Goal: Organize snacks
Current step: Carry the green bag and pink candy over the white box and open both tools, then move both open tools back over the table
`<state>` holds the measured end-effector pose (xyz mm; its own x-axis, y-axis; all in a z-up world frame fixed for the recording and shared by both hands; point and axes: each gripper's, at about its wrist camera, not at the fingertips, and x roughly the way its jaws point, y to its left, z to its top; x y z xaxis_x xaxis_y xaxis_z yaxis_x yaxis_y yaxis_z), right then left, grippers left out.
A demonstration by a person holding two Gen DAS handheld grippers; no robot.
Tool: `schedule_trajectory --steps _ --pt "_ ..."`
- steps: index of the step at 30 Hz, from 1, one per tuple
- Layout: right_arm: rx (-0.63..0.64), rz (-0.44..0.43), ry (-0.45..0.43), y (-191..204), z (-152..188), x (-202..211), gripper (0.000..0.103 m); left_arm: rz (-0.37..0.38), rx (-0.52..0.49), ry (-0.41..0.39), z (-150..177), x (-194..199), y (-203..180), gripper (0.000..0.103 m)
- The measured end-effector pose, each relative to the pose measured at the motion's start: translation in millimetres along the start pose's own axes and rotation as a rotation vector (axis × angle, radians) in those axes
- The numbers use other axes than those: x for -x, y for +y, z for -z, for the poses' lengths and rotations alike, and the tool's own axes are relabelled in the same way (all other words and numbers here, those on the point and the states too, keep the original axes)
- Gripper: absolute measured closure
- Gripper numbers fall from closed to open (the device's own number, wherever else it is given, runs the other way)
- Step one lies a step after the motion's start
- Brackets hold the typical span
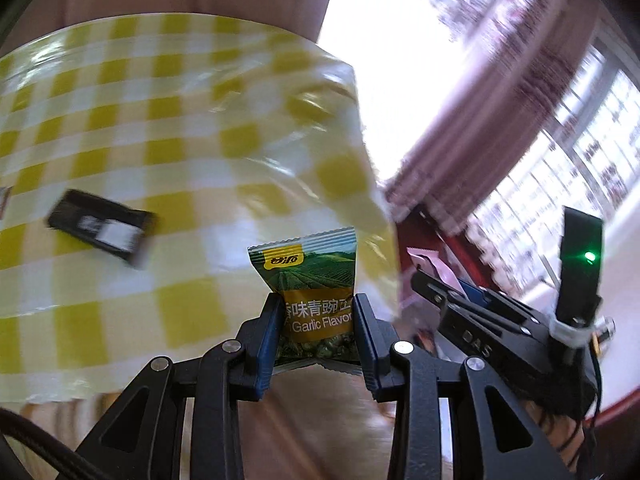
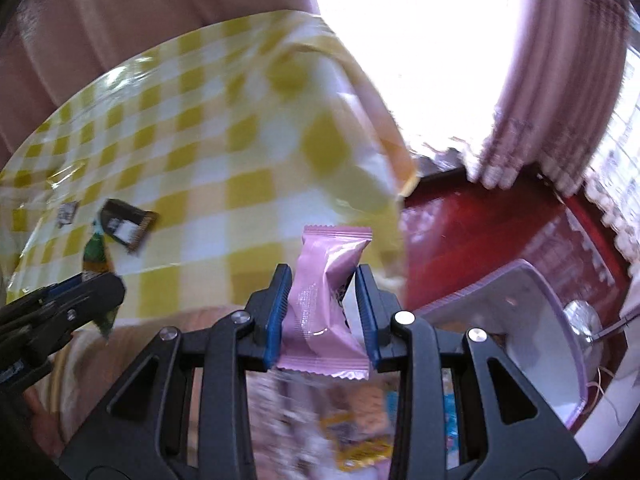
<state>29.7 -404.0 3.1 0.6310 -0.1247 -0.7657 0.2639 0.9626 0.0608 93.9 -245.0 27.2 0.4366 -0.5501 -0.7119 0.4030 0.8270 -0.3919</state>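
My left gripper (image 1: 316, 328) is shut on a green and gold pea packet (image 1: 310, 280) marked Garlic Flavor, held upright above the near edge of the yellow checked tablecloth (image 1: 160, 140). My right gripper (image 2: 325, 312) is shut on a pink packet (image 2: 324, 300), also lifted off the table. In the left wrist view the right gripper (image 1: 424, 270) shows at the right with the pink packet (image 1: 430, 266). In the right wrist view the left gripper (image 2: 92, 280) shows at the lower left with the pea packet (image 2: 96, 260).
A black packet (image 1: 100, 230) lies on the cloth; it is also the black packet (image 2: 126, 226) in the right wrist view, beside a small dark wrapper (image 2: 66, 213). A white and lilac container (image 2: 532, 320) stands on dark red floor right of the table. Colourful snack bags (image 2: 360, 420) lie blurred below.
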Motion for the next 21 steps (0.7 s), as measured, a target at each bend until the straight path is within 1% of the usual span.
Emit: schedule_trajectory --steps 4,9,15,17,19,21 --pt "-0.057 0.052 0.012 -41.4 8.8 3.3 0.066 0.053 -0.06 0.05 6.2 -15.5 -33.6 0.067" --pt "-0.1 0.107 0.023 -78.1 15.6 6.3 0.066 0.099 -0.132 0.106 15.4 -31.8 -68.6 0.067" --pt "-0.148 0.144 0.035 -106.5 20.4 8.4 0.066 0.139 -0.191 0.161 23.7 -47.6 -94.2 0.066" --pt "-0.159 0.152 0.034 -113.3 21.0 9.3 0.064 0.151 -0.198 0.176 24.3 -51.7 -97.4 0.063" --pt "-0.176 0.152 0.038 -118.8 20.9 8.8 0.061 0.149 -0.2 0.181 24.1 -54.9 -99.0 0.05" --pt "-0.183 0.153 0.035 -120.3 20.9 9.0 0.05 0.148 -0.191 0.178 23.9 -55.3 -98.5 0.046"
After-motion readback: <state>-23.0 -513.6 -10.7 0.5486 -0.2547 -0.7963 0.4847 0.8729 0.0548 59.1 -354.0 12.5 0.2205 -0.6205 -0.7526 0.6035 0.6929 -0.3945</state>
